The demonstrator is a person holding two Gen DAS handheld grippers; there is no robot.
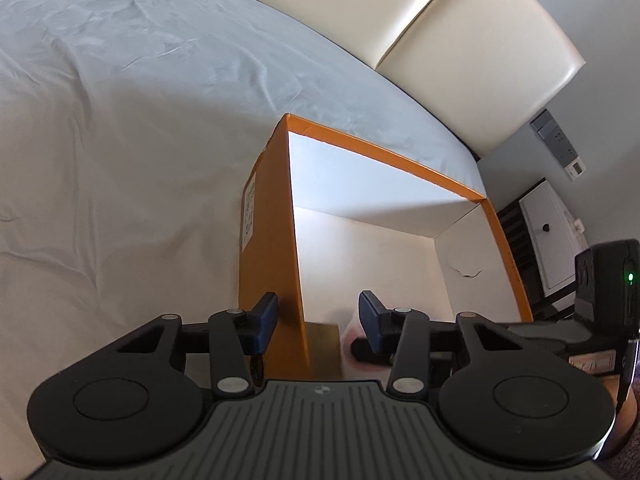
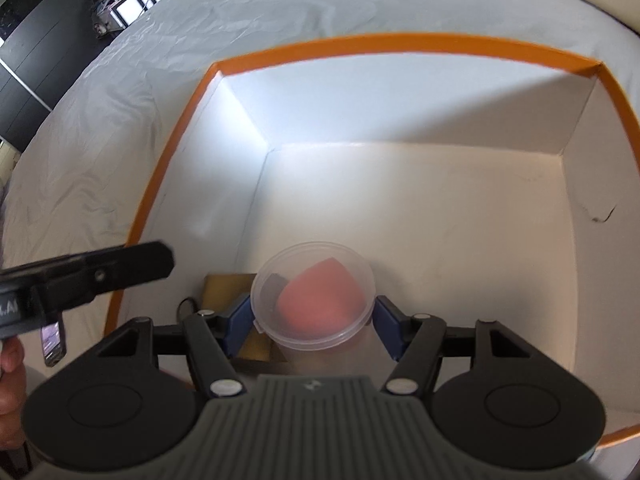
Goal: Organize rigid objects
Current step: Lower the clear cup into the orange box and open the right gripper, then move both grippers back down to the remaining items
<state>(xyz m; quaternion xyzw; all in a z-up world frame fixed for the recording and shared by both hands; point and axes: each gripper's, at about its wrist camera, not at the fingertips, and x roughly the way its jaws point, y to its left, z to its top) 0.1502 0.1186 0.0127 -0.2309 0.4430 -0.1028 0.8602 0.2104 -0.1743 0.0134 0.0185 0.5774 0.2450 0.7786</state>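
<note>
Ahead of my grippers the bed (image 1: pixel 120 128), under a creased white sheet, carries the orange box (image 2: pixel 168 168); a dark phone-like thing (image 2: pixel 53 340), I think, lies left of it.

We're looking at a box (image 2: pixel 400 46) with an orange rim and outside, plain white inside. The clear plastic container (image 2: pixel 314 292) holds a pink sponge (image 2: pixel 322 300), and the gripper pads (image 2: pixel 240 316) are dark blue. White wrinkly bedsheet (image 1: pixel 120 120), cream headboard (image 1: pixel 460 40).
</note>
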